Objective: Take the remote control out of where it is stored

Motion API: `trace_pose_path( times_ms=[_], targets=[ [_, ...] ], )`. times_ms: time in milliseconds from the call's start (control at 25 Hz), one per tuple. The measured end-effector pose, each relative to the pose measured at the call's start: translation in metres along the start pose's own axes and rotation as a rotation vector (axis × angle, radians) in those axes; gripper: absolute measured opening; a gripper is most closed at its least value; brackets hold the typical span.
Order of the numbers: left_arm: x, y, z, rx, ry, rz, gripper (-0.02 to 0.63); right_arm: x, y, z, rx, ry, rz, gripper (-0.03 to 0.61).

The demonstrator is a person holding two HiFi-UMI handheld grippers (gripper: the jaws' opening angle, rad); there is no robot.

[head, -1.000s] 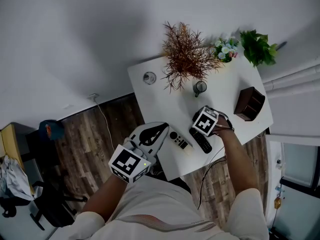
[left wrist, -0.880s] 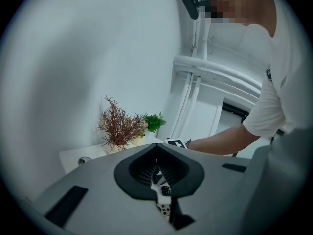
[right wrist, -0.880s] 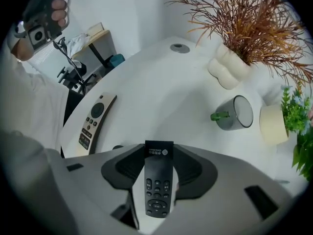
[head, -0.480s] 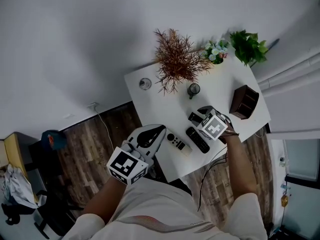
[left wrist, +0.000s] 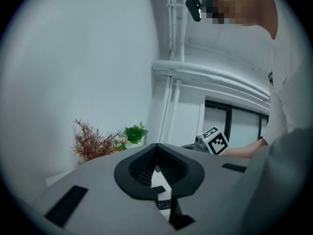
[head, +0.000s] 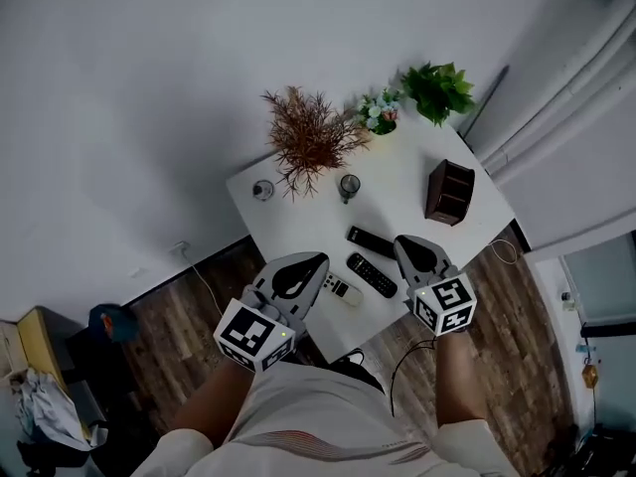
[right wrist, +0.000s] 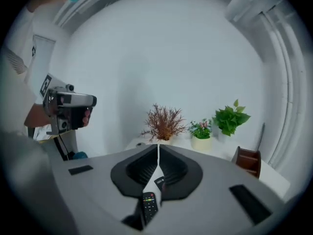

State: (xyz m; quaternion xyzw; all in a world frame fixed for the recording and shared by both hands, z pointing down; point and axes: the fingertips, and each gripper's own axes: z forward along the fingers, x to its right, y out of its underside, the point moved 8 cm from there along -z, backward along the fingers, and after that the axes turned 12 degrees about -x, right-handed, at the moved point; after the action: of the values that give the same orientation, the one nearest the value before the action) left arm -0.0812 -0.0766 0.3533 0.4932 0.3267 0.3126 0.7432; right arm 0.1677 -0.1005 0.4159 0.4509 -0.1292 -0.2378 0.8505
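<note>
Now that the right gripper (head: pixel 403 243) has drawn back toward the near edge of the white surface (head: pixel 402 182), leaving the black remote control (head: pixel 370 241) lying flat there, its jaws are closing on nothing. The removal looks finished. The left gripper (head: pixel 318 262) hangs empty, jaws together. The brown wooden holder (head: pixel 449 191), far right, appears empty.

We hold both tongs out ahead, side by side and apart. Our left tongs (head: pixel 320 260) have jaws together, empty. Our right tongs (head: pixel 400 240) are closing, nothing between the jaws.
</note>
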Motion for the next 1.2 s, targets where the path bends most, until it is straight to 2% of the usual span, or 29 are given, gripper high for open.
trace_pose_path(
  times_ms=[280,480,760,1200],
  targets=[
    [0.038,-0.019,0.008,0.019,0.057,0.080,0.008,-0.023,0.007,-0.077,0.242,0.082,0.176,0.017],
    [0.066,-0.024,0.017,0.029,0.095,0.115,0.008,-0.018,0.020,-0.125,0.337,0.144,0.261,0.014],
    [0.093,-0.029,0.027,0.021,0.155,0.145,0.008,-0.016,0.031,-0.164,0.344,0.259,0.278,0.014],
    [0.092,-0.033,0.029,0.017,0.155,0.158,0.008,-0.013,0.029,-0.161,0.340,0.257,0.292,0.014]
  ],
)
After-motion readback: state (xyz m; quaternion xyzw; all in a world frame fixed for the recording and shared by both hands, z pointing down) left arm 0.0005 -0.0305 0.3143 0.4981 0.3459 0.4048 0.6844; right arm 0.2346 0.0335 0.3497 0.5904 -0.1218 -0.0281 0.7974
